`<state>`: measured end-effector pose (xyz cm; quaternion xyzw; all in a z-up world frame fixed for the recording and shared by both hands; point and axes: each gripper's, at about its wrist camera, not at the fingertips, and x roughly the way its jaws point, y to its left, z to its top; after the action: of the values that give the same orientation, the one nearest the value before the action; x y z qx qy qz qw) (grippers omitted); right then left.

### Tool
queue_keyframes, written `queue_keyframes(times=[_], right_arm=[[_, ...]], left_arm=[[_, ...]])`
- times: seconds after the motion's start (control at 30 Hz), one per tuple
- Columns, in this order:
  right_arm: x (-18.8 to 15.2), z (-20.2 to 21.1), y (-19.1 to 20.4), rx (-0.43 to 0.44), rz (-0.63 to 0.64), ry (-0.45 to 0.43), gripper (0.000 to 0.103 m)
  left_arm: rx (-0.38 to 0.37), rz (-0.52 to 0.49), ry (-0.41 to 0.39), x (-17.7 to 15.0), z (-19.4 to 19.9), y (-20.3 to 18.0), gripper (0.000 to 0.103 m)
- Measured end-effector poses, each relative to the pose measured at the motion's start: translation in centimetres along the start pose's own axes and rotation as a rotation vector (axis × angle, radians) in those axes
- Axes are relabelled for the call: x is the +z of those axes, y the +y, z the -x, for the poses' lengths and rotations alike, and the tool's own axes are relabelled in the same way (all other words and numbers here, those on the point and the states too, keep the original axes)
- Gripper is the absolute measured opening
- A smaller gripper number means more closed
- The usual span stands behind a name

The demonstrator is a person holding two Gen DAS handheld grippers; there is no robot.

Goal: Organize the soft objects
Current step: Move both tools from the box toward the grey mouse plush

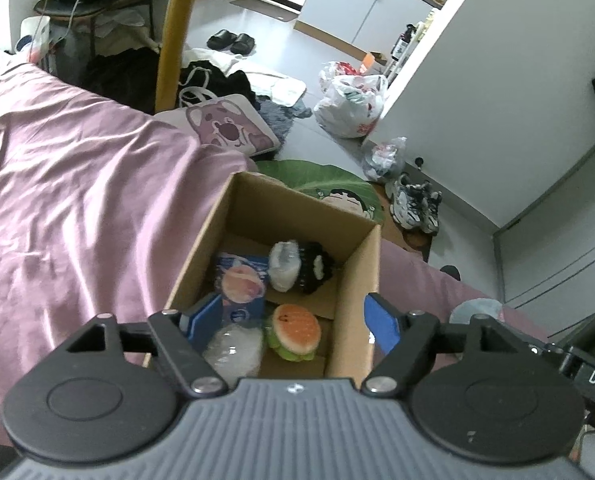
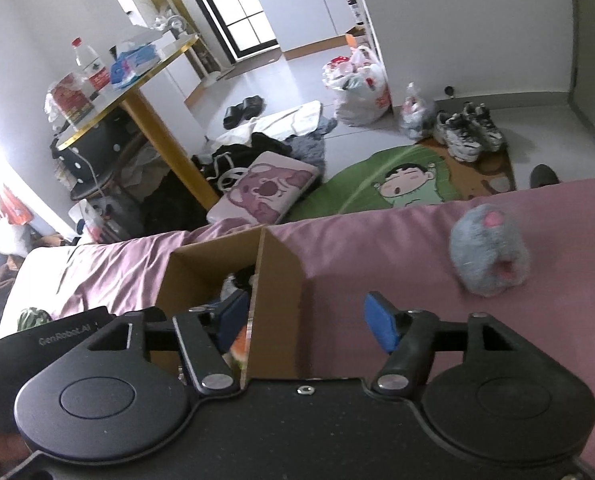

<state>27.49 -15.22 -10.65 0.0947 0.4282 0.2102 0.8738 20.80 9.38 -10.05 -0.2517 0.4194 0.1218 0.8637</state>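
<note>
pink bedsheet point(image 2: 377, 248) spread wide, cardboard box point(image 1: 353, 280) mid-frame, already packed: black-and-white plush point(image 1: 301, 266), burger toy point(image 1: 295, 330). grey mouse plush point(image 2: 487, 254) loose at right of the right wrist view, well apart from the box. left gripper point(image 1: 291, 320) spread over the box, empty. right gripper point(image 2: 311, 318) apart, straddling the box wall. next, likely: swing right, close on the mouse.
</note>
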Motion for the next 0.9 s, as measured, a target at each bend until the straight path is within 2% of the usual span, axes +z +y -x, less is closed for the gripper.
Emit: queue_keyframes(times=[0.4, 0.57, 0.9], right_arm=[[1.1, 1.8, -4.8, -0.017, -0.036, -0.028, 0.102], [1.7, 2.2, -7.0, -0.026, -0.052, -0.029, 0.103], [1.2, 1.1, -12.4, -0.006, -0.169, -0.041, 0.103]], left_arm=[[0.025, -0.097, -0.041, -0.6, -0.1, -5.0, 0.092], [0.019, -0.141, -0.03, -1.0, -0.7, -7.5, 0.093], [-0.008, -0.239, 0.006, -1.9, -3.4, -12.5, 0.093]])
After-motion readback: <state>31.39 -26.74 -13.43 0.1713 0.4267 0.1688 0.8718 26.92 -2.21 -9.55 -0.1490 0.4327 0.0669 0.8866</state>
